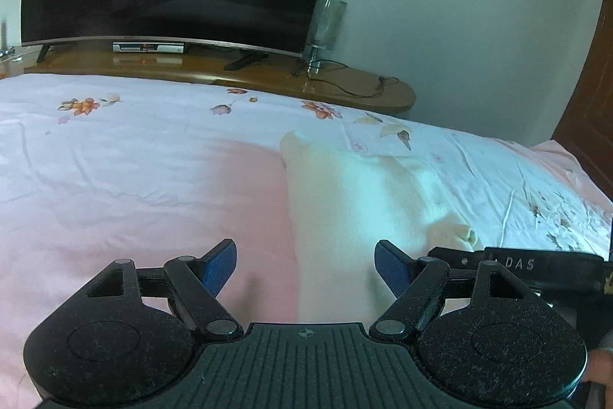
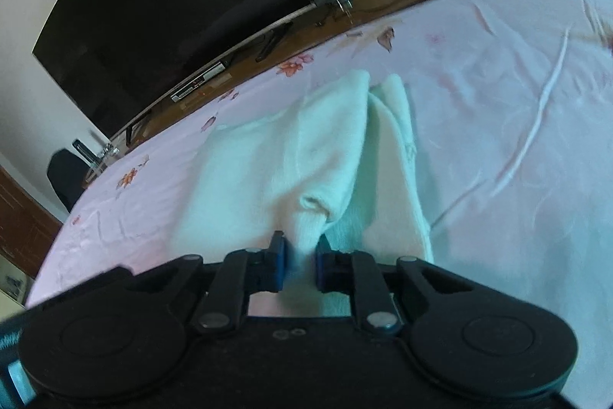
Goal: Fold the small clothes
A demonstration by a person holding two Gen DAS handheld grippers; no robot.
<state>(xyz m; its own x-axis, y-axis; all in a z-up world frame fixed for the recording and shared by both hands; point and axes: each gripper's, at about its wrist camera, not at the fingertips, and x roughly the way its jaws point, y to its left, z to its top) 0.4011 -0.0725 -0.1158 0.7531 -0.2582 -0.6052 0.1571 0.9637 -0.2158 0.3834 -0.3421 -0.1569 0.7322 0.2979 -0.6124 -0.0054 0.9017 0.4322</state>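
I see the floral bedsheet (image 1: 115,148) spread wide, the white garment (image 2: 291,148) lying on it. My right gripper (image 2: 299,261), angled downward, clamps a near fold of it. My left gripper (image 1: 304,265) hangs released above the garment's left edge.

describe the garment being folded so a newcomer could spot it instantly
Start at the bed's pink floral sheet, in front of the TV. On it lies a white knit garment, the only plain, unpatterned cloth there; the right gripper pinches its cuff.
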